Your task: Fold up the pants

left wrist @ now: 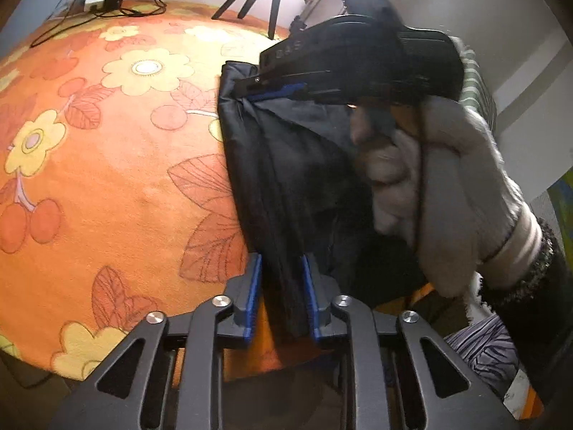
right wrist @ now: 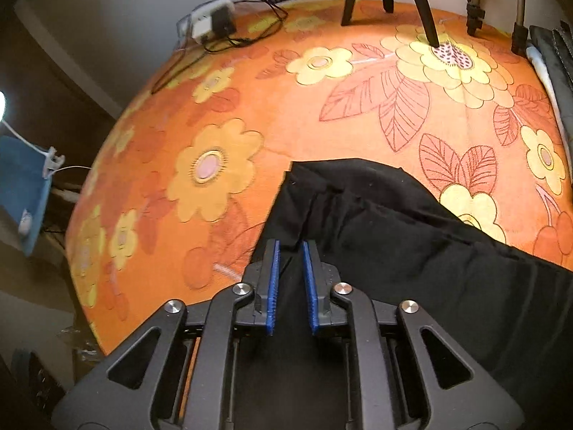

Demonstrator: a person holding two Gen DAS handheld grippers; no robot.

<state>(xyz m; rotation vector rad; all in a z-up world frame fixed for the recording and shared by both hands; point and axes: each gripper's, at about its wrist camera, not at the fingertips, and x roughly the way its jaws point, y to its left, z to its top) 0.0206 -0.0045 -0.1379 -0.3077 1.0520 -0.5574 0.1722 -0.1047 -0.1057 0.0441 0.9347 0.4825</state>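
Dark pants lie on an orange flowered carpet. In the left wrist view my left gripper is shut on a bunched fold of the pants' left edge, which fills the gap between the blue pads. Farther along the same edge, my right gripper, held by a hand in a white glove, pinches the cloth, which puckers at its tips. The right wrist view shows the right gripper with black pants cloth between its blue pads. From there the pants run right and toward the camera.
Tripod legs stand at the carpet's far edge. A power strip with cables lies at the far left corner. Dark and white items line the right edge. A striped cloth lies near the gloved arm.
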